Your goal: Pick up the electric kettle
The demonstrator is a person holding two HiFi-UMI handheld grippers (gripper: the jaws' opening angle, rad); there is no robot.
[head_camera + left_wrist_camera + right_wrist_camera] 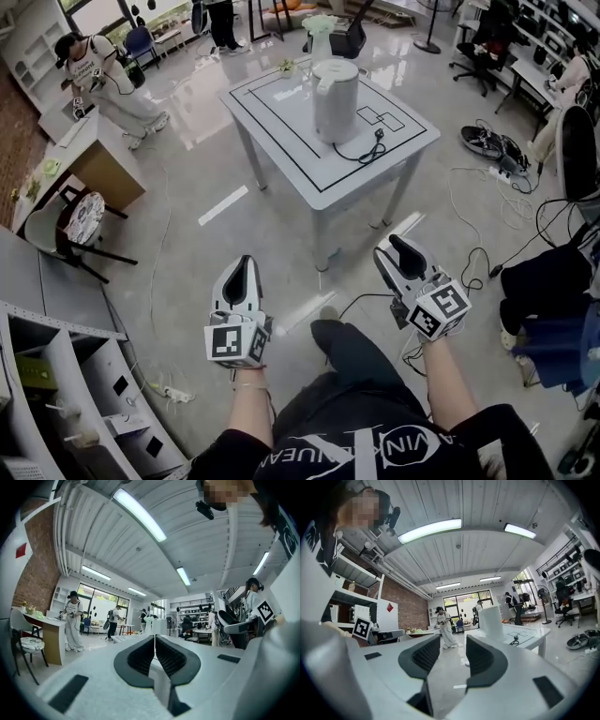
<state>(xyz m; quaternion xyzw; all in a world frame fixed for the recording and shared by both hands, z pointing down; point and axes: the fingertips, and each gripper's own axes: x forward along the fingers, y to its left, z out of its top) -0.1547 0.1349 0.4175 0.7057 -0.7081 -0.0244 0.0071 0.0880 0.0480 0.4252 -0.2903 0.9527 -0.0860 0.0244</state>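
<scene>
The white electric kettle point(335, 98) stands upright near the middle of a white table point(281, 108), its black cord and plug point(368, 150) lying beside it. Both grippers hang over the floor well short of the table, pointing toward it. My left gripper point(245, 267) is shut, its pads touching with nothing between them point(154, 638). My right gripper point(395, 247) is open and empty point(453, 640). In the right gripper view the kettle point(492, 620) shows just right of the gap between the jaws, far off. The left gripper view has the kettle point(161, 626) small above the jaw tips.
A pale-green jug point(319, 28) sits at the table's far edge. Cables and a power strip point(502, 173) lie on the floor at right, near shoes point(487, 142). A person point(108, 84) stands by a wooden desk point(98, 159) at left, with a chair point(80, 225) and shelving point(66, 375) nearer.
</scene>
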